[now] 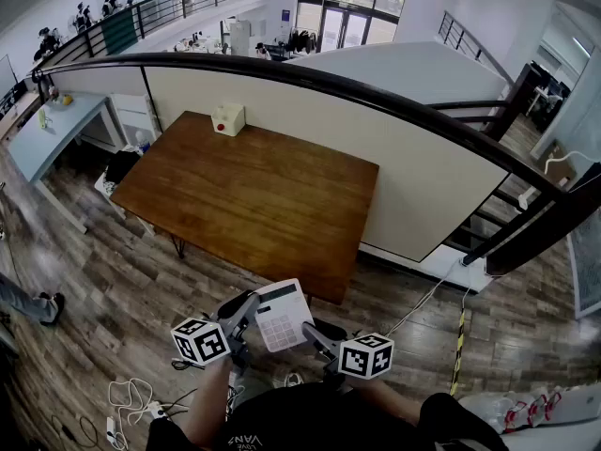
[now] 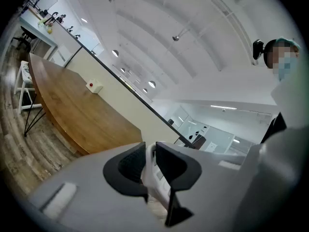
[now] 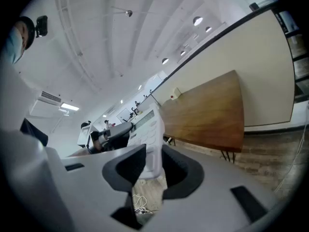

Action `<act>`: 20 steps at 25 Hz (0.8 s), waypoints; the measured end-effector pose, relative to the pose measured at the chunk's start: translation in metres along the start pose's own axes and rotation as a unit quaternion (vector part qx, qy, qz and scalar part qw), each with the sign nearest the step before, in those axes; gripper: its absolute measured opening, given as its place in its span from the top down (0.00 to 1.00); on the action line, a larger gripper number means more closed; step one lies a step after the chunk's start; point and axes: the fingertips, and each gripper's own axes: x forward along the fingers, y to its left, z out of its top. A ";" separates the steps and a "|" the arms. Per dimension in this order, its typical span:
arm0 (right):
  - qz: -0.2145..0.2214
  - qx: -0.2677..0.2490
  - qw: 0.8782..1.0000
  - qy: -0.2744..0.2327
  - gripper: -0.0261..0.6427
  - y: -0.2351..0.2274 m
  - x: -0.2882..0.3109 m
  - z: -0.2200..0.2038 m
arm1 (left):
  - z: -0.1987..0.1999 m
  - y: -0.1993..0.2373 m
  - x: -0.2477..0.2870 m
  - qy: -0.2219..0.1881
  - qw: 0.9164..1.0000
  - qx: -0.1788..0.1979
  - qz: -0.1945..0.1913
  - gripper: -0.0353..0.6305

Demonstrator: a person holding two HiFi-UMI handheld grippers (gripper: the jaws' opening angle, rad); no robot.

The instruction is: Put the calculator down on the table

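A white calculator (image 1: pixel 284 316) hangs in the air over the floor, just short of the near edge of the brown wooden table (image 1: pixel 254 195). My left gripper (image 1: pixel 252 306) is shut on its left edge; in the left gripper view the calculator (image 2: pixel 150 175) shows edge-on, pinched between the dark jaws of the left gripper (image 2: pixel 150 161). My right gripper (image 1: pixel 310 332) is at the lower right edge. In the right gripper view the calculator (image 3: pixel 147 134) stands tilted between the wide jaws of the right gripper (image 3: pixel 153 161), which are open and not pressing on it.
A small white box with a red button (image 1: pixel 228 118) sits at the table's far left corner. A cream partition with a dark rail (image 1: pixel 404 111) runs behind the table. Loose cables (image 1: pixel 131 404) lie on the wood floor near my feet.
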 end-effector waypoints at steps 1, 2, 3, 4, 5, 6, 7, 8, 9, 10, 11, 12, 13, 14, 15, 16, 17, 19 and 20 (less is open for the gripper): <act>0.000 0.000 1.000 0.000 0.79 0.000 0.001 0.000 | 0.000 0.001 0.000 0.001 1.000 0.000 0.000 0.87; -0.001 0.000 1.000 0.000 0.79 0.000 0.001 -0.001 | 0.000 0.002 0.000 0.001 1.000 0.000 0.001 0.87; -0.001 0.000 1.000 0.000 0.79 -0.001 0.002 -0.001 | 0.000 0.003 0.001 0.002 1.000 0.000 0.001 0.87; -0.002 0.001 1.000 0.000 0.79 -0.001 0.003 0.000 | 0.001 0.003 0.001 0.002 1.000 0.000 0.001 0.87; -0.003 0.001 1.000 -0.001 0.79 -0.001 0.004 0.001 | 0.002 0.004 0.002 0.003 1.000 0.000 0.001 0.87; -0.004 0.002 1.000 -0.001 0.79 -0.002 0.006 0.002 | 0.003 0.006 0.004 0.003 1.000 0.001 0.001 0.87; -0.005 0.002 1.000 -0.003 0.79 -0.003 0.007 0.004 | 0.005 0.007 0.006 0.004 1.000 0.003 0.000 0.87; -0.005 0.002 1.000 -0.004 0.79 -0.004 0.010 0.007 | 0.008 0.009 0.009 0.005 1.000 0.004 -0.001 0.87; -0.006 0.002 1.000 -0.007 0.79 -0.004 0.013 0.009 | 0.011 0.012 0.010 0.005 1.000 0.004 -0.002 0.87; -0.006 0.002 1.000 -0.010 0.79 -0.003 0.017 0.012 | 0.015 0.015 0.012 0.005 1.000 0.005 -0.004 0.87; -0.006 0.001 1.000 -0.013 0.79 -0.003 0.021 0.015 | 0.019 0.019 0.014 0.006 1.000 0.006 -0.005 0.87; -0.008 -0.001 1.000 -0.015 0.79 -0.003 0.026 0.018 | 0.023 0.023 0.016 0.007 1.000 0.008 -0.007 0.87; -0.012 -0.005 1.000 -0.016 0.79 -0.003 0.032 0.021 | 0.028 0.027 0.018 0.009 1.000 0.009 -0.009 0.87; -0.017 -0.008 1.000 -0.016 0.79 -0.003 0.037 0.024 | 0.032 0.031 0.021 0.011 1.000 0.011 -0.012 0.87; -0.022 -0.009 1.000 -0.017 0.79 -0.004 0.043 0.027 | 0.037 0.035 0.024 0.014 1.000 0.013 -0.015 0.87; -0.027 -0.008 0.999 -0.018 0.79 -0.004 0.048 0.030 | 0.041 0.040 0.027 0.017 1.000 0.015 -0.017 0.87; -0.032 -0.007 0.999 -0.020 0.79 -0.004 0.054 0.032 | 0.046 0.044 0.029 0.020 0.999 0.015 -0.020 0.87; -0.041 -0.003 0.999 -0.026 0.79 -0.002 0.065 0.038 | 0.056 0.053 0.033 0.026 0.999 0.017 -0.027 0.87; -0.045 -0.002 0.999 -0.030 0.79 0.000 0.070 0.041 | 0.061 0.057 0.034 0.029 0.999 0.019 -0.031 0.87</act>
